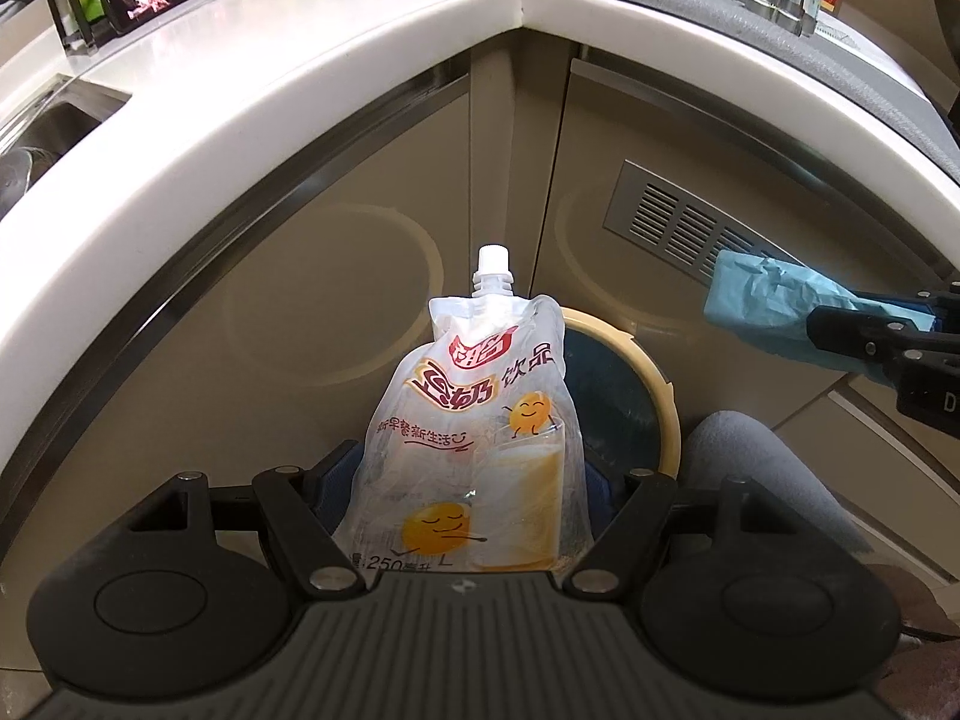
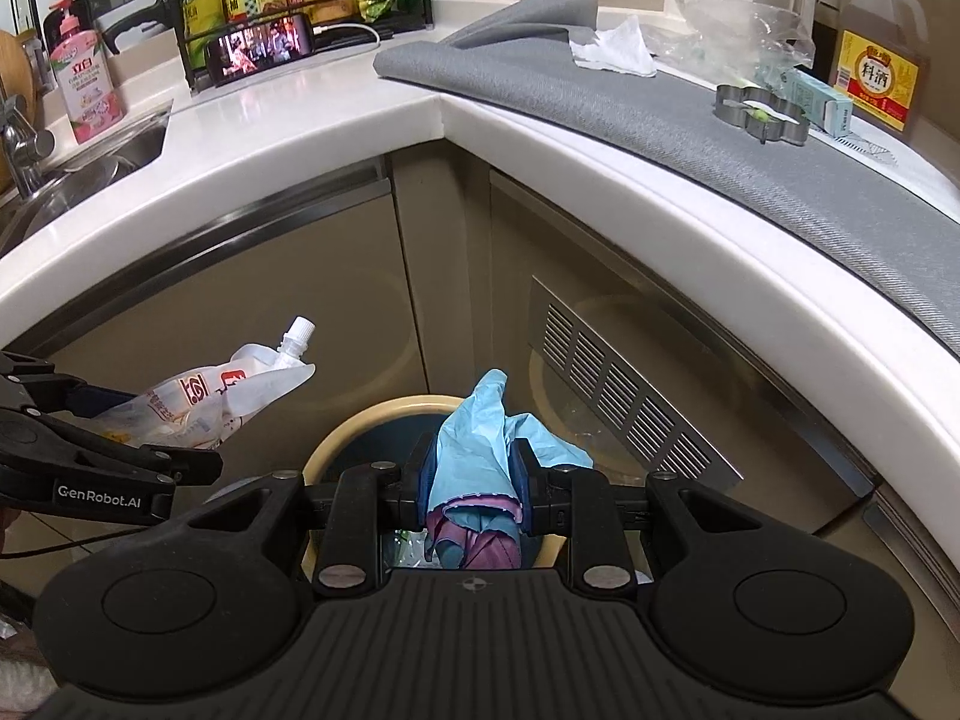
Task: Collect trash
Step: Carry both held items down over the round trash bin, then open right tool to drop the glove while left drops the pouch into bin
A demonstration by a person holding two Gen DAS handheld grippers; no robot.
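A clear drink pouch (image 1: 474,432) with a white spout and yellow cartoon print stands upright between the blue pads of my left gripper (image 1: 474,480), which is shut on it. Just behind it sits a round trash bin (image 1: 657,384) with a cream rim and a dark liner. From the right wrist view the pouch (image 2: 240,390) sticks out of the left gripper (image 2: 150,426), left of the bin (image 2: 360,420). My right gripper (image 2: 474,486) is shut on a crumpled light-blue and purple wrapper (image 2: 480,432), held over the bin's opening. That wrapper (image 1: 762,306) and right gripper (image 1: 831,324) show at the right edge.
A white L-shaped counter (image 2: 336,114) curves above beige cabinets with a vent grille (image 2: 624,396). On its grey mat (image 2: 600,90) lie a white tissue (image 2: 618,51), a clear plastic bag (image 2: 738,24), a metal cutter (image 2: 759,111), a small box and an oil bottle (image 2: 882,48). Sink (image 2: 90,162) at left.
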